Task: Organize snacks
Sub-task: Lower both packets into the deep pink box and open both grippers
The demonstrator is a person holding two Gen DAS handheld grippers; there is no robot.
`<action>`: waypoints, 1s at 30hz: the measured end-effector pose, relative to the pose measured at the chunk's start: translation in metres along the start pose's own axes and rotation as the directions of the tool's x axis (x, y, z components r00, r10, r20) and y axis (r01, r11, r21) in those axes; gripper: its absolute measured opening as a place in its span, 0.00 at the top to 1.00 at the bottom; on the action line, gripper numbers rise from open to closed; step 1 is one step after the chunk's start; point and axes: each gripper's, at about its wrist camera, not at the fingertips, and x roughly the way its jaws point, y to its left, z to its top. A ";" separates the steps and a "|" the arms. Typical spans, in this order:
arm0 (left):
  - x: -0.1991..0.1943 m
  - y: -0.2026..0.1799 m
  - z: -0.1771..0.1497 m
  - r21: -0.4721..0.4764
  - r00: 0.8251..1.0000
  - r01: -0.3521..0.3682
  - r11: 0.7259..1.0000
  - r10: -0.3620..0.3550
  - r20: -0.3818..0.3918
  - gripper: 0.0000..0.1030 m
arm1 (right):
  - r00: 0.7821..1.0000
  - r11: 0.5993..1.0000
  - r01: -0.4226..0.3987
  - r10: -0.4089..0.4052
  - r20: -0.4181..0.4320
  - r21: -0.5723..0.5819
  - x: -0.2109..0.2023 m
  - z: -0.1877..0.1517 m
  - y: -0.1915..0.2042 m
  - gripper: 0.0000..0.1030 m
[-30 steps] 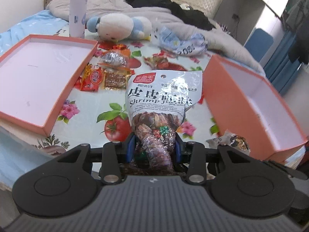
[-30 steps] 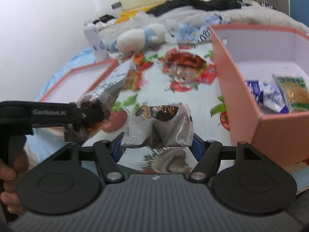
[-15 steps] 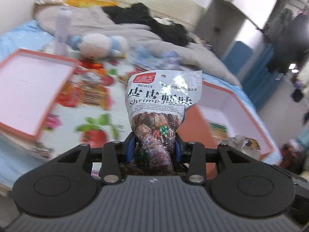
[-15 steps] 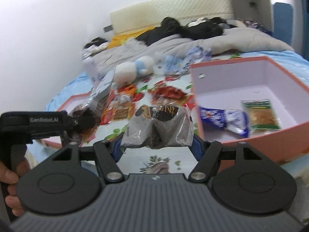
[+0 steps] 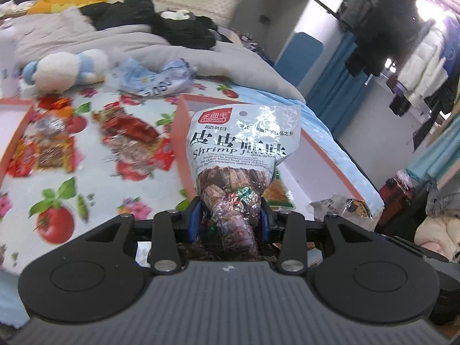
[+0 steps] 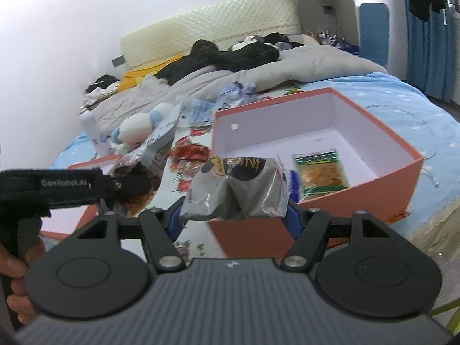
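**Both packets carried to the box, not yet released**

We hold the shrimp snack bag (image 5: 243, 155) clamped in the left gripper (image 5: 229, 218) and the grey packet (image 6: 234, 191) clamped in the right gripper (image 6: 234, 215). Over the last second both hands have risen and swung right, from above the flowered cloth (image 5: 95, 189) to the near edge of the orange box (image 6: 402, 149). Inside it lie a green-edged packet (image 6: 319, 172) and a blue wrapper, mostly hidden. We judge the next step to be lowering and releasing; loose snacks (image 5: 49, 155) remain far left.
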 end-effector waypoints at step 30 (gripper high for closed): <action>0.180 -0.035 0.065 0.113 0.989 0.027 0.993 -0.010 -0.146 0.56 | 0.992 0.998 0.022 -0.014 -0.127 0.059 0.124 0.036 -0.088 0.31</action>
